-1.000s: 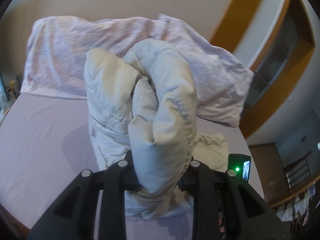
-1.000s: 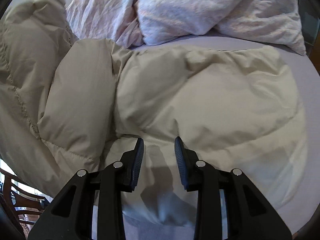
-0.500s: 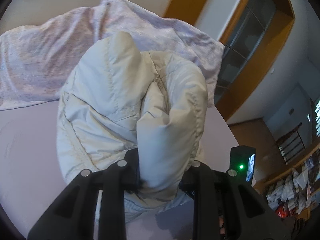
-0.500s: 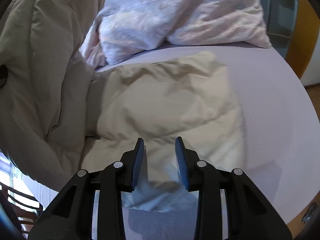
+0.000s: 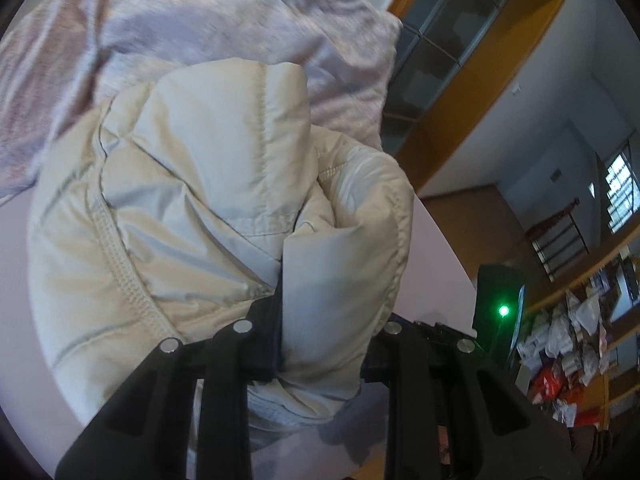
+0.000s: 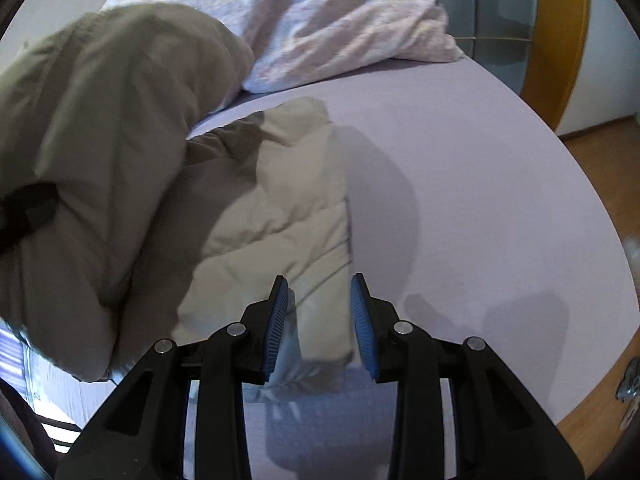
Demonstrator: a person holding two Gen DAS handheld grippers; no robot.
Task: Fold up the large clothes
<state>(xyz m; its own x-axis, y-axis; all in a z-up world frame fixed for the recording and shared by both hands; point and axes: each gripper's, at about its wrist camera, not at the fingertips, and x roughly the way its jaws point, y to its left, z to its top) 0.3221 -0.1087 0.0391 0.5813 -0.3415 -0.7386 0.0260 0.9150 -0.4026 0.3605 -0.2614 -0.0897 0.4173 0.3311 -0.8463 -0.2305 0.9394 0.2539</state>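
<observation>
In the left wrist view, the left gripper (image 5: 324,340) was clamped on a thick bunched fold of the cream puffer jacket (image 5: 192,208), which filled the frame from 9 to 1 o'clock above the lilac bed (image 5: 436,256). In the right wrist view, the right gripper (image 6: 320,324) hung narrowly parted and empty over the jacket's flat edge at 6 o'clock, the lifted bulk at 9 o'clock. It looked light, springy and slippery, best gripped at stitched seams.

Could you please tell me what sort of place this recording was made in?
Most likely a bedroom at home: a bed with a lilac sheet, a rumpled pillow at its head, and a wood-framed cabinet beside it.
</observation>
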